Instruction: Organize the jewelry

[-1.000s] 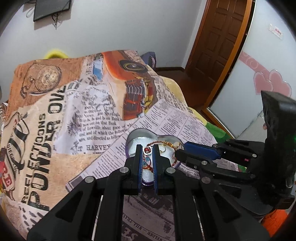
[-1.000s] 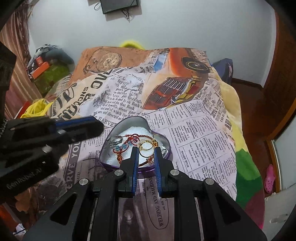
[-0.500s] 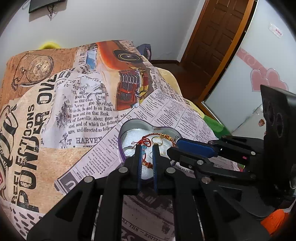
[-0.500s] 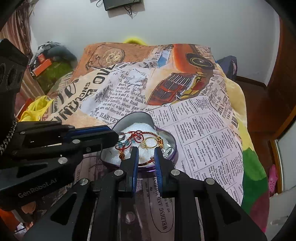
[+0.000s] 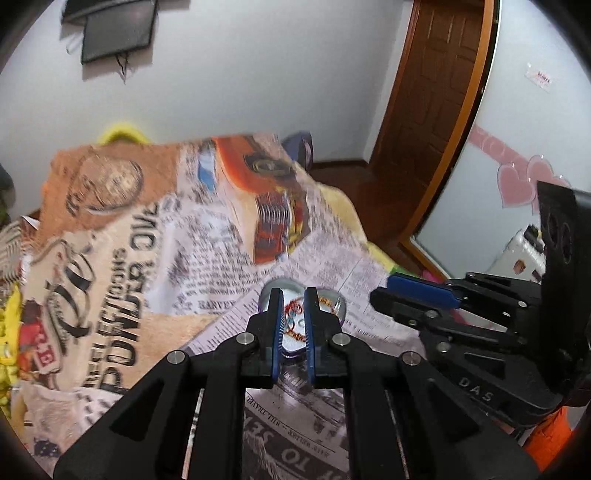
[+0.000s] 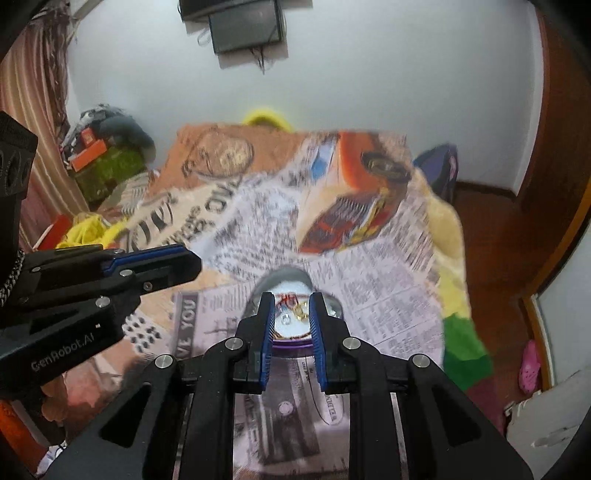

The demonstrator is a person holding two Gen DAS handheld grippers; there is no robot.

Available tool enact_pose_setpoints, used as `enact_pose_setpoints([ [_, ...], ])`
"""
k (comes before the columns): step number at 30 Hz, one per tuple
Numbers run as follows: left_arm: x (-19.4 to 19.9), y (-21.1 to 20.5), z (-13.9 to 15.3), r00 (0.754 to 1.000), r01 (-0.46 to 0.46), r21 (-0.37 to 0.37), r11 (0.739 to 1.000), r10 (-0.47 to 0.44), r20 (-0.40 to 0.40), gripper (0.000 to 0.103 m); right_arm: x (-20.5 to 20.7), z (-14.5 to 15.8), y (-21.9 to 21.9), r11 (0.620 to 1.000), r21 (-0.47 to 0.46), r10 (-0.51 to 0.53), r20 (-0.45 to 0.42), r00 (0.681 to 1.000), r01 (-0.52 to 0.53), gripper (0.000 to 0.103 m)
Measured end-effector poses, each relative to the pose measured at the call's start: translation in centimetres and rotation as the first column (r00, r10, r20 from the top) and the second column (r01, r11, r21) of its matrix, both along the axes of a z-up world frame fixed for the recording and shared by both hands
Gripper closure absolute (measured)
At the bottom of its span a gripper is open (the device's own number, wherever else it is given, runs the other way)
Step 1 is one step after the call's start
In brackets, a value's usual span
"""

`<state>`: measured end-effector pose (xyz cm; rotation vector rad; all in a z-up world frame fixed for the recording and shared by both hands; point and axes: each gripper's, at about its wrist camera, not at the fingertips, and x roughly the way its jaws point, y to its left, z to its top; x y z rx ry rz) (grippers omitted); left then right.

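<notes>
A heart-shaped tin point(image 5: 339, 303) point(image 6: 286, 277) with a purple rim lies on the newspaper-print bedspread point(image 5: 129, 258) point(image 6: 388, 295). Red and gold jewelry point(image 5: 293, 318) point(image 6: 295, 309) sits tangled inside it on white padding. My left gripper point(image 5: 293, 295) point(image 6: 192, 263) hovers above and short of the tin, shut, with nothing held. To its right, my right gripper point(image 6: 291, 300) point(image 5: 384, 292) hangs at about the same height. Its jaws stand a little apart and hold nothing. Both pairs of fingers hide the tin's sides. The picture is blurred by motion.
The bedspread's right edge drops to a wooden floor point(image 6: 491, 258) and a brown door point(image 5: 424, 129). Bags and clothes point(image 6: 107, 162) are piled at the left, with yellow cloth point(image 6: 88, 229) nearer. A screen point(image 6: 245, 26) hangs on the back wall.
Both grippers have risen and drawn back from the tin, which now looks smaller and farther off. The jewelry stays in the tin. More wall shows above the bed.
</notes>
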<state>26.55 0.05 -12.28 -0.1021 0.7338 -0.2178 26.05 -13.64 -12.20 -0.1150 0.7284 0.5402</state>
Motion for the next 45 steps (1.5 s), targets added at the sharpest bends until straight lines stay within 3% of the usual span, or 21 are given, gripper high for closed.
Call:
enact_pose_setpoints([
  [8,-6.8,0.2,7.5,0.976,-0.068,0.019,0.998,0.062,0.21,0.09,-6.4,7.5,-1.8,0.996,0.085,-0.051,0.201,0.978,0.035,0.086],
  [12,-10.8,0.0,10.8,0.939,-0.105,0.03,0.994,0.089,0.332,0.075,-10.4,11.1,-2.8,0.989,0.136,-0.096,0.324,0.941,0.054,0.084],
  [14,-12.8,-0.1,12.1,0.917,-0.12,0.032,0.992,0.098,0.387,0.065,-12.2,12.4,-3.2,0.985,0.162,-0.118,0.373,0.92,0.061,0.07],
  [18,-16.3,-0.2,13.9,0.876,-0.138,0.017,0.99,0.114,0.468,0.048,-15.2,14.0,-3.6,0.976,0.197,-0.172,0.467,0.867,0.088,0.056],
  [23,-19.0,0.2,14.7,0.844,-0.165,-0.014,0.986,0.149,0.515,0.026,-17.4,14.6,-3.7,0.961,0.239,-0.249,0.526,0.814,0.14,0.022],
  [25,-19.9,0.3,14.8,0.833,-0.18,-0.022,0.983,0.164,0.528,0.008,-17.8,14.5,-3.6,0.953,0.25,-0.282,0.544,0.79,0.168,0.016],
  [26,-20.3,0.3,14.7,0.825,-0.191,-0.027,0.981,0.175,0.538,0.005,-17.7,14.3,-3.5,0.951,0.25,-0.293,0.55,0.782,0.181,0.013],
  [29,-21.4,0.0,14.4,0.803,-0.222,-0.016,0.975,0.192,0.565,0.003,-17.4,13.9,-3.1,0.946,0.24,-0.318,0.558,0.766,0.218,0.003],
  [45,-22.7,-0.2,14.3,0.808,-0.216,-0.005,0.976,0.182,0.56,0.002,-20.1,12.7,-4.2,0.943,0.23,-0.329,0.547,0.77,0.24,0.002],
])
